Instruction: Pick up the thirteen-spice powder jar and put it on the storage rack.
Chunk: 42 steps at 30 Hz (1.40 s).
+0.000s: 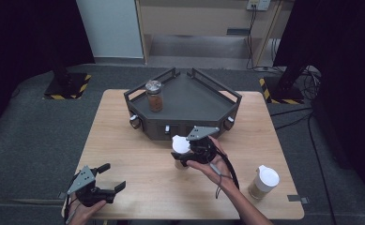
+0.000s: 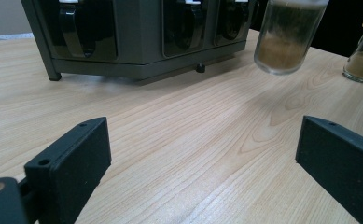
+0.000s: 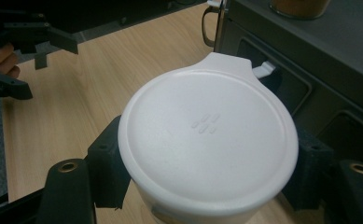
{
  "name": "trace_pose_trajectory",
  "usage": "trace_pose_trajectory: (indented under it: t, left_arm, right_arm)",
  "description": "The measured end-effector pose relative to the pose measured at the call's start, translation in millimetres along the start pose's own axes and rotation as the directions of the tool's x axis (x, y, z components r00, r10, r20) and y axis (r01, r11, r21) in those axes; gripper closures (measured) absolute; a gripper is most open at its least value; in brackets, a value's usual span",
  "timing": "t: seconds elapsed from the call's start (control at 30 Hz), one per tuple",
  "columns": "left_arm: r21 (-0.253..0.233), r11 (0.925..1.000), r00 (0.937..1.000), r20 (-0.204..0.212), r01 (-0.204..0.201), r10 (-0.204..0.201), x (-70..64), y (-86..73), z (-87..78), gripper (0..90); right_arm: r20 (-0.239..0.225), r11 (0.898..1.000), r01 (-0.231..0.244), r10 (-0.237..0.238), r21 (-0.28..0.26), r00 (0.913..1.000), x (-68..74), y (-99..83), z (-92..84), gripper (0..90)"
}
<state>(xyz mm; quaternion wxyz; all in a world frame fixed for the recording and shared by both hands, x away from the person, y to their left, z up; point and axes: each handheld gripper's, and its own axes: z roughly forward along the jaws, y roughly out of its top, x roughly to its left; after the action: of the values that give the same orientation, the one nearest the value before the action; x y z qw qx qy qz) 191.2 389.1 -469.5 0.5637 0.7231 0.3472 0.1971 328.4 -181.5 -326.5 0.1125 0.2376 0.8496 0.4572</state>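
Observation:
My right gripper (image 1: 180, 157) is shut on a glass jar with a white lid (image 1: 180, 144), held just above the table in front of the dark tray. In the right gripper view the white lid (image 3: 207, 140) sits between the two black jaws, which press on the jar's sides. The held jar (image 2: 287, 37) hangs clear of the wood in the left gripper view, with brown powder inside. My left gripper (image 1: 114, 176) rests near the table's front left corner, open, with only bare wood between its jaws (image 2: 202, 154).
A dark grey tray (image 1: 217, 101) with handles stands at the back middle, holding a brown-filled jar with a metal lid (image 1: 154, 95). Another white-lidded jar (image 1: 263, 182) stands at the front right. The other hand's gripper (image 3: 25, 46) appears far off.

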Motion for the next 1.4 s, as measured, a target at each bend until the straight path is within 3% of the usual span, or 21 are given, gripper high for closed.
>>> trace_pose_trajectory:
  t: [0.2,0.7,1.07,1.4]
  left_arm:
    - [0.003,1.0000,1.0000,0.002,0.000,0.000,0.3,0.2,0.1,2.0]
    - [0.006,1.0000,0.9999,0.010,0.001,-0.001,1.3,0.2,0.9,2.0]
    - [0.010,0.9999,0.9999,0.012,0.003,-0.003,1.7,0.4,1.3,2.0]
    - [0.008,0.9999,0.9999,0.015,0.008,-0.008,2.2,0.0,1.5,2.0]
  right_arm:
    - [-0.007,1.000,0.014,-0.013,0.011,0.9999,-5.7,19.7,-9.1,30.5]
    - [-0.008,1.000,-0.004,0.004,0.012,1.0000,-24.2,70.7,-29.5,30.5]
    - [0.025,1.000,-0.010,0.010,0.011,0.9996,-38.7,105.7,-42.3,30.5]
    - [0.064,1.000,-0.021,0.021,0.004,0.9978,-53.5,131.2,-43.8,30.5]
